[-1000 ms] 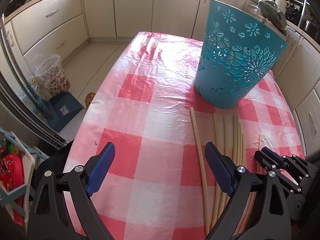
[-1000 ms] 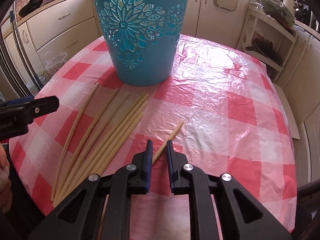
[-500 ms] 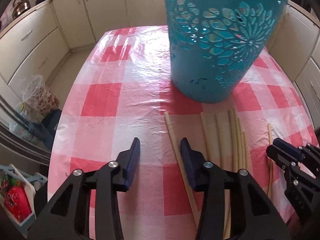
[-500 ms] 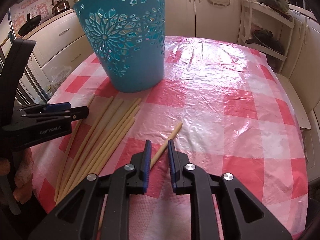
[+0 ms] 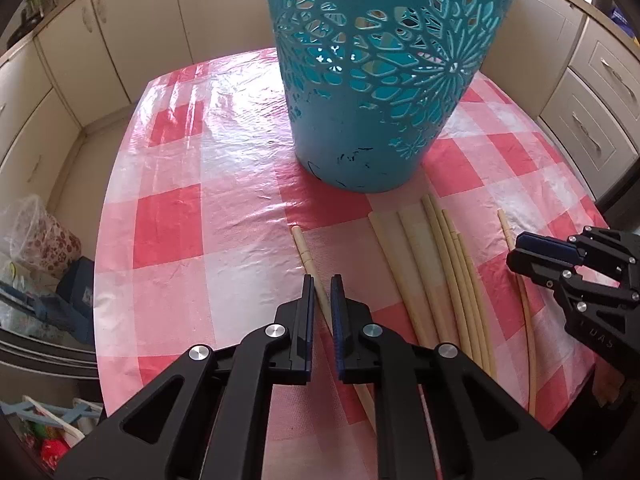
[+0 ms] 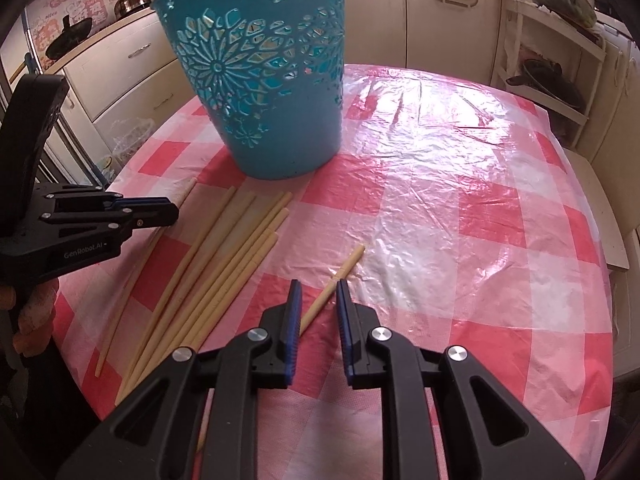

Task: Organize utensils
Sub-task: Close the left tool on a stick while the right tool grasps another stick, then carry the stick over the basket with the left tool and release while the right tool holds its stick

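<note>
A tall blue cut-out basket [image 5: 384,92] [image 6: 264,92] stands upright on the red-checked tablecloth [image 5: 180,220]. Several pale chopsticks [image 5: 448,272] [image 6: 224,268] lie side by side in front of it. My left gripper [image 5: 320,280] [image 6: 168,210] points steeply down and is shut on the leftmost chopstick [image 5: 302,246], which lies apart from the bundle. My right gripper [image 6: 318,284] [image 5: 516,248] hovers over a single chopstick [image 6: 348,264] to the right of the bundle. Its jaws stand slightly apart, with the stick between them and a gap on each side.
The table's near edge runs just below both grippers. Cream cabinets [image 5: 60,80] surround the table, and a white wire rack [image 6: 552,60] stands at the right. Bags and a bin [image 5: 40,240] sit on the floor to the left. A hand [image 6: 32,312] holds the left gripper.
My left gripper swung right and down onto the leftmost chopstick, and its jaws went from wide open to shut on it. The right gripper stayed over its chopstick.
</note>
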Demonstrator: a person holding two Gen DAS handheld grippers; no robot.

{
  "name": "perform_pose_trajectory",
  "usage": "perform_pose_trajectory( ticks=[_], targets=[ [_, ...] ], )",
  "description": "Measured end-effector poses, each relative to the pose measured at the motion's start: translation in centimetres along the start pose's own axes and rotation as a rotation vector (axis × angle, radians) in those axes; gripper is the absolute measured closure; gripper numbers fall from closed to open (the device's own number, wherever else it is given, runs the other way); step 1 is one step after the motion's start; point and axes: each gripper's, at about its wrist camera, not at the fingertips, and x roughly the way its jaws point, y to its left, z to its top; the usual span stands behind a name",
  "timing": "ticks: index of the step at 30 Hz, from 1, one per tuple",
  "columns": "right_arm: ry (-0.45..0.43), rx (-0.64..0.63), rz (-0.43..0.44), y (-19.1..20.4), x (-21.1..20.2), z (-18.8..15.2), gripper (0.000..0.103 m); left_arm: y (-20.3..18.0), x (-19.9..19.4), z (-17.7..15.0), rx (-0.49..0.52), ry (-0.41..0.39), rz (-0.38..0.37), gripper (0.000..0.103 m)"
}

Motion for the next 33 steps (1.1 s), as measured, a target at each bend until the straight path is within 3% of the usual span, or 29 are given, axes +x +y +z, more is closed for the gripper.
perform_pose_trajectory(
  ticks=[3, 6, 9, 12, 13, 14, 15, 18, 21, 26, 33],
  targets=[
    [0.001, -0.006, -0.012, 0.2, 0.0, -0.1, 0.085, 0.0, 0.1, 0.2, 0.024, 0.010, 0.007, 0.096],
    [0.009, 0.011, -0.016, 0.1, 0.0, -0.1, 0.085, 0.3, 0.3, 0.5, -0.014, 0.040, 0.056, 0.094],
    [0.010, 0.073, -0.022, -0.4, 0.0, 0.0, 0.085, 0.3, 0.4, 0.8, -0.040, 0.046, 0.095, 0.083],
    [-0.001, 0.105, -0.056, -0.1, 0.0, 0.0, 0.085, 0.0, 0.6, 1.1, -0.051, 0.038, 0.126, 0.081],
    [-0.004, 0.101, -0.074, 0.1, 0.0, 0.0, 0.085, -0.2, 0.7, 1.2, -0.049, 0.033, 0.140, 0.082],
    [-0.006, 0.089, -0.093, 0.4, 0.1, 0.1, 0.086, -0.5, 0.7, 1.1, -0.041, 0.029, 0.141, 0.093],
    [-0.008, 0.070, -0.113, 0.8, 0.1, 0.1, 0.090, -1.0, 0.5, 0.9, -0.032, 0.027, 0.124, 0.097],
    [0.007, 0.059, -0.100, 0.7, 0.2, 0.3, 0.095, -1.3, -0.2, 0.5, -0.035, 0.011, 0.110, 0.098],
    [0.017, 0.060, -0.090, 0.2, 0.0, 0.2, 0.097, -0.3, -2.4, 0.0, -0.091, -0.052, 0.064, 0.098],
    [0.036, 0.038, -0.086, 0.0, 0.1, 0.3, 0.097, 2.3, -9.3, -0.2, -0.212, -0.234, -0.062, 0.098],
    [0.009, 0.049, -0.093, 0.3, -0.1, -0.3, 0.096, 3.2, -18.4, 3.6, -0.252, -0.479, -0.152, 0.098]
  ],
)
